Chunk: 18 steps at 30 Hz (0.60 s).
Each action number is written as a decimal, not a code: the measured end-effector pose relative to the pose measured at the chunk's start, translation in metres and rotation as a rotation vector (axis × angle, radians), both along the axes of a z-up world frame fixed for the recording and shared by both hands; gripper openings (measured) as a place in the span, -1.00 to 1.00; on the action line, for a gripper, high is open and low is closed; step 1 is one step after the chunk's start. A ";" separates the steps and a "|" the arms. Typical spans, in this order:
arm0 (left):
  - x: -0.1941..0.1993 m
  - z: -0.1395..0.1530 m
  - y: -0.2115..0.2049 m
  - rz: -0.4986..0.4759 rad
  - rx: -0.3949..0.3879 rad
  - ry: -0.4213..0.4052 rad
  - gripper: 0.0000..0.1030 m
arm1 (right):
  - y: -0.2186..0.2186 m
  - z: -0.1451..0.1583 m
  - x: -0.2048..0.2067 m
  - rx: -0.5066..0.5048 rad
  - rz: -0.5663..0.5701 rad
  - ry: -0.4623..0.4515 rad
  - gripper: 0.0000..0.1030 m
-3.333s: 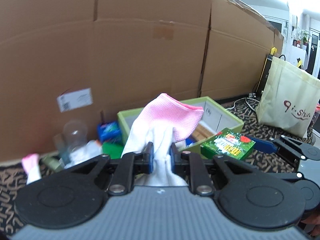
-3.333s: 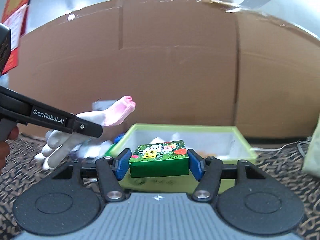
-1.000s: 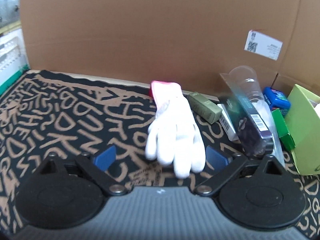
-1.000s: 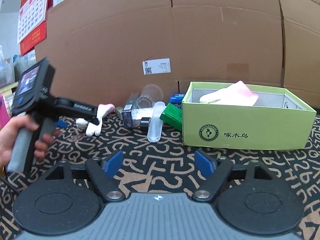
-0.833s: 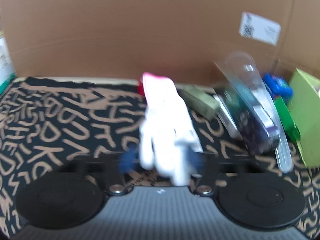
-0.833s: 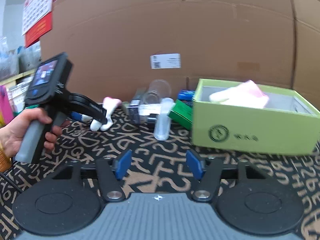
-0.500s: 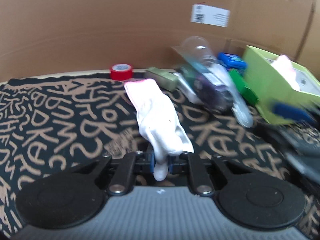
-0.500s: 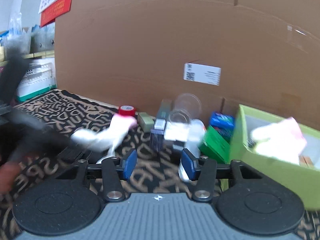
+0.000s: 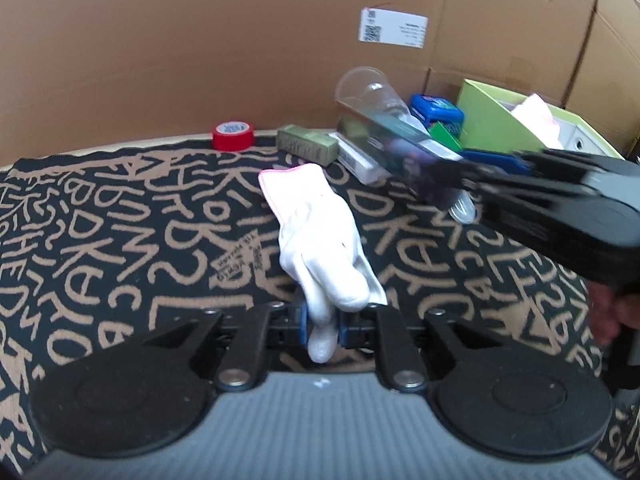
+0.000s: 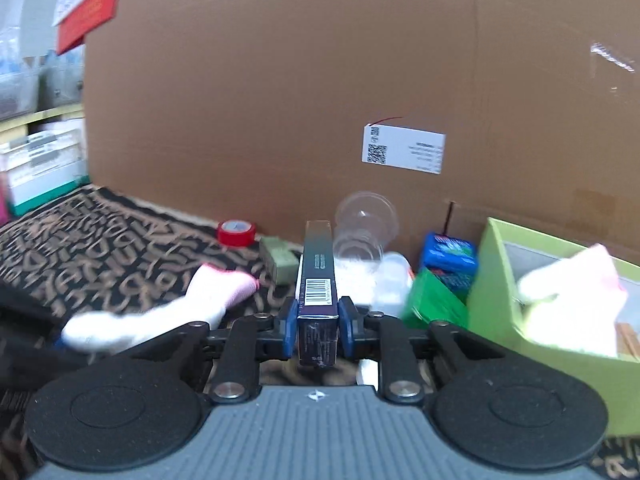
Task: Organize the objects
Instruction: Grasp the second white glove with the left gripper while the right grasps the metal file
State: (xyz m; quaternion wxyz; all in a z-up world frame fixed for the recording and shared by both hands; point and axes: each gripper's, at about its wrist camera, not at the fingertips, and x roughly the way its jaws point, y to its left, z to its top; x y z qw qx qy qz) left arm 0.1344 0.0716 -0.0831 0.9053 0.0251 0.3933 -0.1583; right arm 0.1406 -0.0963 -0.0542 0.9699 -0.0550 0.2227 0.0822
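Note:
My left gripper (image 9: 322,326) is shut on a finger of a white glove with a pink cuff (image 9: 316,236), which hangs over the patterned mat; the glove also shows in the right wrist view (image 10: 168,312). My right gripper (image 10: 318,322) is shut on a long dark purple box (image 10: 318,280) with a barcode, held end-on; in the left wrist view the box (image 9: 396,152) and the right gripper (image 9: 472,172) reach in from the right. The green box (image 10: 560,364) at the right holds another white and pink glove (image 10: 568,280).
Along the cardboard wall (image 9: 200,40) lie a red tape roll (image 9: 233,135), an olive box (image 9: 306,145), a clear plastic cup (image 9: 366,88), a blue packet (image 9: 438,108) and a small green box (image 10: 434,300). A black and tan patterned mat (image 9: 100,220) covers the table.
My left gripper closed on the glove and lifted it. My right gripper swung left to the pile, closed on the dark purple box and picked it up.

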 end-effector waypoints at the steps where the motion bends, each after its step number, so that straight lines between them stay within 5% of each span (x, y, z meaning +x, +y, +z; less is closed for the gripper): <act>1: -0.004 -0.001 0.000 -0.015 0.007 0.000 -0.73 | -0.004 0.000 -0.014 0.002 0.005 0.012 -0.52; 6: -0.037 -0.001 -0.001 -0.079 0.047 -0.003 -0.68 | -0.026 -0.005 -0.078 0.073 0.031 0.131 -0.52; 8: -0.047 0.000 0.001 -0.075 0.071 -0.017 -0.32 | -0.033 -0.007 -0.101 0.090 0.045 0.170 -0.52; 10: -0.054 0.004 -0.001 -0.055 0.101 -0.057 0.33 | -0.034 -0.009 -0.115 0.069 0.064 0.183 -0.52; 15: -0.057 0.019 -0.014 -0.068 0.096 -0.106 0.64 | -0.030 -0.002 -0.124 0.017 0.054 0.115 -0.03; 18: -0.052 0.025 -0.026 -0.068 0.122 -0.143 0.71 | -0.030 0.001 -0.117 0.039 0.051 0.106 -0.02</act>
